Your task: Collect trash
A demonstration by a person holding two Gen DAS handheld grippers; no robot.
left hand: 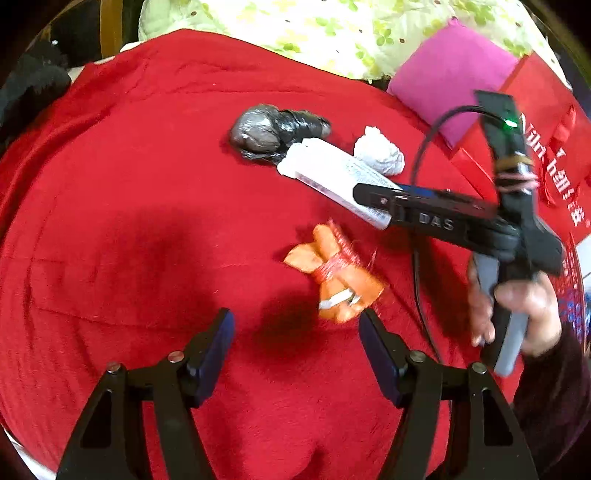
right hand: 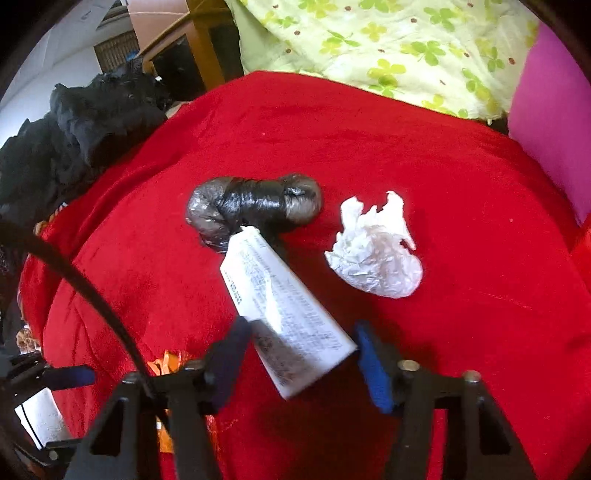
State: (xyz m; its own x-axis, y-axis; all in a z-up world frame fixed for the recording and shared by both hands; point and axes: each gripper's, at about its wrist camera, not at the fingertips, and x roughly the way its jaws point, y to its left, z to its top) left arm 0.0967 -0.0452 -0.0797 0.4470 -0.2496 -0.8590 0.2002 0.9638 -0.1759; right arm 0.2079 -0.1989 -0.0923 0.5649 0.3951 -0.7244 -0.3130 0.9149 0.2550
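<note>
On the red blanket (left hand: 129, 203) lie a knotted black plastic bag (left hand: 277, 133) (right hand: 255, 206), a crumpled white tissue (left hand: 378, 155) (right hand: 373, 254), a long white printed box (left hand: 325, 173) (right hand: 280, 295) and an orange wrapper (left hand: 336, 273) (right hand: 166, 365). My right gripper (right hand: 301, 328) (left hand: 373, 206) is shut on the near end of the white box, a pad on each side of it. My left gripper (left hand: 297, 317) hangs open over bare blanket, the orange wrapper just beyond its right finger.
A red shopping bag (left hand: 546, 129) with white lettering stands at the right, beside a pink cushion (left hand: 450, 81) (right hand: 550, 110). A green floral quilt (left hand: 295, 26) (right hand: 388, 48) borders the far side. Black clothing (right hand: 74, 129) is piled at the left. A person's hand (left hand: 524, 314) holds the right gripper's handle.
</note>
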